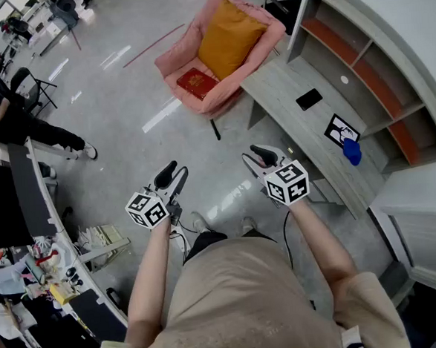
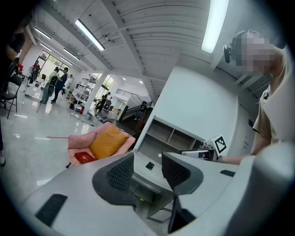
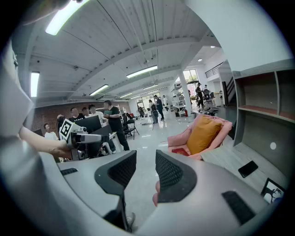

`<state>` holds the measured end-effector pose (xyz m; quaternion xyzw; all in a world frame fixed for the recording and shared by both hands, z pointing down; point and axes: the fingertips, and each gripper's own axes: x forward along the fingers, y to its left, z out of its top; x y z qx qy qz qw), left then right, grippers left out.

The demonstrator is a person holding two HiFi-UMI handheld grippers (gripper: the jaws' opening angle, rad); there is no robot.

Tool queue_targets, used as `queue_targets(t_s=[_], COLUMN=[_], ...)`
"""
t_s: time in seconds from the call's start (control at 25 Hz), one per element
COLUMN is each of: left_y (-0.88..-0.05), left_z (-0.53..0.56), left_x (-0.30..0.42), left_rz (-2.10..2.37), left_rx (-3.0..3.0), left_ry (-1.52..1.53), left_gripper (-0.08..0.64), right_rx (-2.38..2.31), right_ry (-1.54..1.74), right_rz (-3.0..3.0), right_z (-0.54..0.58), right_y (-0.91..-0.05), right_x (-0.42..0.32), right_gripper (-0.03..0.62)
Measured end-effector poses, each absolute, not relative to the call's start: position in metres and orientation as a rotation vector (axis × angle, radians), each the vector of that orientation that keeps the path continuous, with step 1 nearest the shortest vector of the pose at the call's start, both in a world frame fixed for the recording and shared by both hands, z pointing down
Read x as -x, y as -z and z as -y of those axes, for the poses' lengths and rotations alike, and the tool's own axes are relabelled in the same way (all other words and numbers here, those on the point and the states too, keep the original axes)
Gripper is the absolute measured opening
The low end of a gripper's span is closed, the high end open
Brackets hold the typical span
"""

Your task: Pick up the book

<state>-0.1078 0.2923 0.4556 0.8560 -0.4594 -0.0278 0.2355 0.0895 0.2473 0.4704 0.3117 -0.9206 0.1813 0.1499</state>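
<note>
The book is red and lies flat on the seat of a pink armchair, beside an orange cushion. It also shows small and far off as the book in the left gripper view and the book in the right gripper view. My left gripper and right gripper hang side by side in the air over the floor, well short of the chair. In both, the left gripper and the right gripper, the jaws stand drawn close together with nothing between them.
A grey desk runs along the right with a black phone, a picture card and a blue object on it. Behind it stands a shelf unit. A seated person and cluttered desks are at the left.
</note>
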Motion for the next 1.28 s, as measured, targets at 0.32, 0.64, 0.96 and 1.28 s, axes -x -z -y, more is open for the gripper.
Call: queue_targets(t_s=[0.32,0.64,0.96,1.28], left_y=[-0.459,-0.461,-0.469,-0.479], left_z=[-0.303,-0.311,-0.309,-0.290], left_x=[0.090,0.071,0.053,0.060], left_rz=[1.280,1.297,1.308,1.308], left_rx=[-2.325,-2.310,-2.277,-2.247], left_ry=[0.078,0.090,0.090,0.080], left_gripper=[0.196,0.196,0.196,0.196], right_rx=[-0.883,-0.856,-0.840,-0.825], right_ry=[-0.538,-0.692,-0.690,-0.726], right_rz=[2.664,2.739,2.748,2.728], right_z=[-0.259,-0.267,-0.267,-0.245], right_y=[-0.470,-0.462,-0.469,-0.485], right_x=[-0.103,-0.120,-0.139,-0.133], right_gripper=[0.137,0.152,0.158,0.158])
